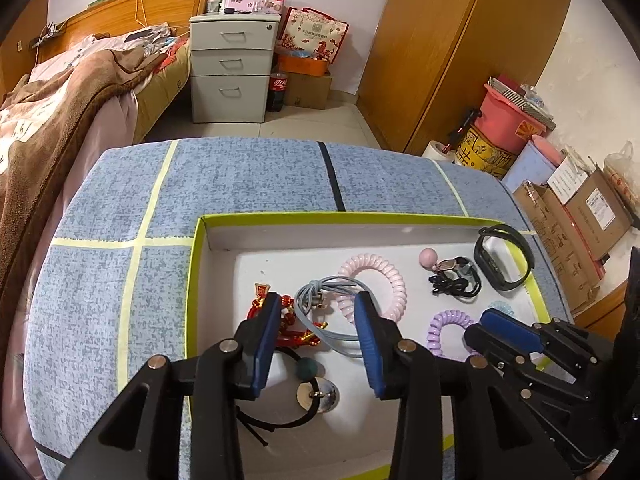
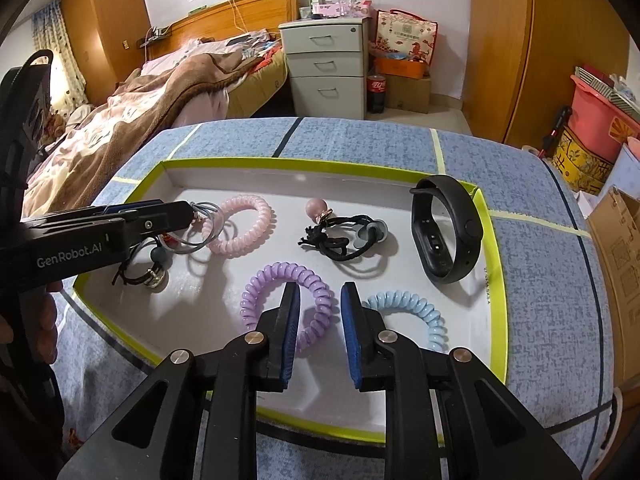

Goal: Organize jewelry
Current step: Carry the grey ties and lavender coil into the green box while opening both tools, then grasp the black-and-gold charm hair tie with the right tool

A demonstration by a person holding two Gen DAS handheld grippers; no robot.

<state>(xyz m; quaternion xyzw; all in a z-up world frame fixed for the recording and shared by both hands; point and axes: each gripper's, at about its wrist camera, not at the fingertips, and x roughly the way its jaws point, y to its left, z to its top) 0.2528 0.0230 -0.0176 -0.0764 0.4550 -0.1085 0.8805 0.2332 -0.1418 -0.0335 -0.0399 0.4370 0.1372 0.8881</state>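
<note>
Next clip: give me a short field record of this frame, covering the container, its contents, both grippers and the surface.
container: shallow white box with lime-green rim
surface: blue patterned cloth
coil hair ties: pink, purple, light blue
other contents: black fitness band, black hair tie with pink ball, grey cord, red-and-gold charm
left gripper: open, over the grey cord, holding nothing
right gripper: open, between purple and blue ties

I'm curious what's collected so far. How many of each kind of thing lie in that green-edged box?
Spiral hair ties: 3, pink, purple, blue
Black fitness band: 1
Grey cord loop: 1
Red and gold charm: 1
Black cord ties with beads or charms: 2
Total: 8
</note>
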